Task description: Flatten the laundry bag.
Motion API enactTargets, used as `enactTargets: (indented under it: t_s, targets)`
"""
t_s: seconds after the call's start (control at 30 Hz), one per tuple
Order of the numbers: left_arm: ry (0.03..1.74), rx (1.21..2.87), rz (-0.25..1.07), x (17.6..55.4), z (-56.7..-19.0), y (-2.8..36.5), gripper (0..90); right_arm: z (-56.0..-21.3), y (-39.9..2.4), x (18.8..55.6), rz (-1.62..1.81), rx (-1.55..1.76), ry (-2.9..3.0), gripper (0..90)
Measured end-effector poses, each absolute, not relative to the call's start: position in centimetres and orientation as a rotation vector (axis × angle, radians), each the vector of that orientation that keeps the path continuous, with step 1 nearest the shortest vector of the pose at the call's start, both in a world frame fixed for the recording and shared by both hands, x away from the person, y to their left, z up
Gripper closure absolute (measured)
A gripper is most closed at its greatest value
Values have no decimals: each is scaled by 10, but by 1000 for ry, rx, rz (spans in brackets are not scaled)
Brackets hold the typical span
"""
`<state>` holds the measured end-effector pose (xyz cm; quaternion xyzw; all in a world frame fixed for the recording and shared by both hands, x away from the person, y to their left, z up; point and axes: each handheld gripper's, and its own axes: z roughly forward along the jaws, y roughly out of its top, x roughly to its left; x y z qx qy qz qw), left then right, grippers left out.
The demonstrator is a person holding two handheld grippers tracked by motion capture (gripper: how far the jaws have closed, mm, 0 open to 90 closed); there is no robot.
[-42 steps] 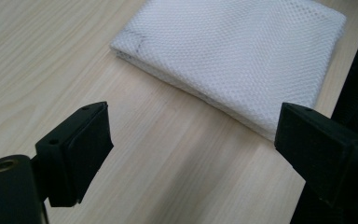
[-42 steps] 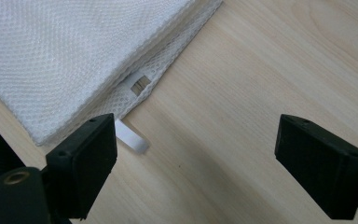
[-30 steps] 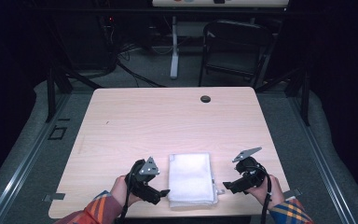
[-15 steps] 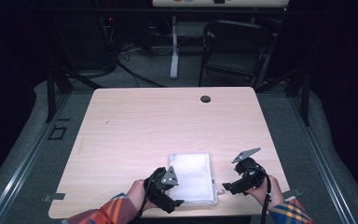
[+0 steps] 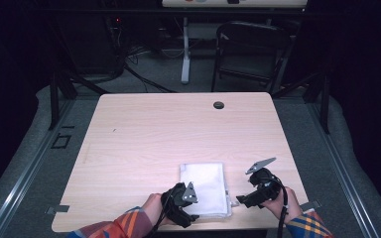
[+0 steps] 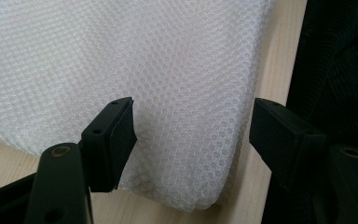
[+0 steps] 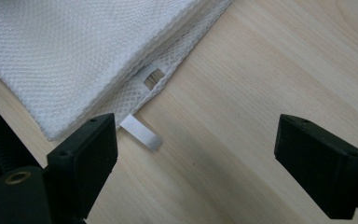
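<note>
A folded white mesh cloth [image 5: 204,188] lies flat near the front edge of the wooden table [image 5: 178,129]. My left gripper [image 5: 191,214] is at the cloth's near left corner, open. In the left gripper view its jaws straddle that corner of the cloth [image 6: 121,56], the left gripper [image 6: 193,135] having one jaw over the mesh and the other past the table edge. My right gripper [image 5: 240,201] is open just right of the cloth. In the right gripper view, the right gripper [image 7: 196,149] hovers over bare wood beside the cloth [image 7: 74,51] and its small white tag [image 7: 140,133].
A round black grommet [image 5: 219,104] sits at the table's far side. A dark chair [image 5: 250,49] and cables stand on the floor behind the table. The front table edge runs just below both hands.
My left gripper has moved right and nearer the front edge, onto the cloth's near left corner. The right gripper has barely shifted.
</note>
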<state>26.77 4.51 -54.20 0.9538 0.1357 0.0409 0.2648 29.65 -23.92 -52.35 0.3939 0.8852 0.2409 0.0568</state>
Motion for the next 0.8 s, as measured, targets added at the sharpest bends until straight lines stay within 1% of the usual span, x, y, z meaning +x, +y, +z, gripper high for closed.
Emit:
enactTargets:
  t_s: [0.07, 0.4, 0.5, 0.53, 0.57, 0.6, 0.8]
  targets:
    - [367, 2587, 117, 268, -544, 44, 313, -524, -239, 296, 729, 1194, 2687, 128]
    - [333, 2658, 167, 266, -555, 37, 387, -526, -238, 297, 715, 1190, 2707, 128]
    - [347, 2645, 151, 268, -554, 39, 434, -526, -238, 297, 706, 1186, 2711, 128]
    - [346, 2641, 155, 269, -554, 39, 483, -527, -238, 297, 715, 1193, 2708, 128]
    - [349, 2637, 147, 270, -553, 40, 483, -527, -238, 297, 715, 1193, 2708, 128]
    - [350, 2633, 138, 271, -553, 41, 514, -527, -238, 297, 708, 1190, 2708, 128]
    - [348, 2633, 150, 271, -552, 41, 573, -527, -237, 297, 710, 1189, 2716, 129]
